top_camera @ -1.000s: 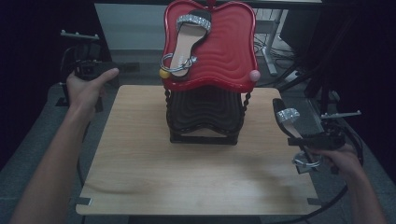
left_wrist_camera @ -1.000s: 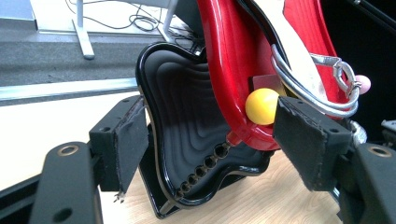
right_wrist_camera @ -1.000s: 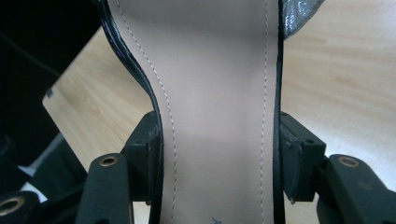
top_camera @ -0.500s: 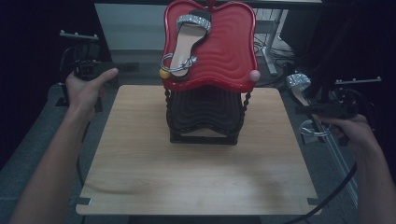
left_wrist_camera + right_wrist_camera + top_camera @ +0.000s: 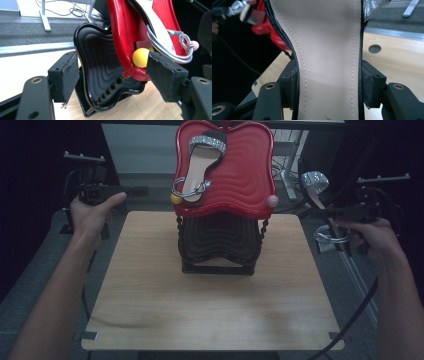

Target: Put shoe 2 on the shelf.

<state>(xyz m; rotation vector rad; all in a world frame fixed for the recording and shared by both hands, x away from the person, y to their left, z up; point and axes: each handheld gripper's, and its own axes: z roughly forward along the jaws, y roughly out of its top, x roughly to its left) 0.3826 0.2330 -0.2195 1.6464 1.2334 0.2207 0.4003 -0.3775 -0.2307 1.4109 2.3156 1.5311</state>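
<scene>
The right gripper (image 5: 334, 213) clamps a beige-soled silver-strapped sandal (image 5: 327, 55) off the wooden table's (image 5: 210, 305) right edge; the left gripper (image 5: 116, 75), fingers spread, faces the red wavy rack (image 5: 240, 175) holding the matching sandal (image 5: 200, 167).

From my feed I see a light wooden rectangular table (image 5: 210, 310) with small black tape tabs (image 5: 89, 336) at its near corners and a round hole (image 5: 374, 48) in its top. Grey carpeted floor (image 5: 350, 285) surrounds it. Beyond the table's far edge stand a white metal desk leg (image 5: 45, 17) and loose black cables (image 5: 75, 10).
</scene>
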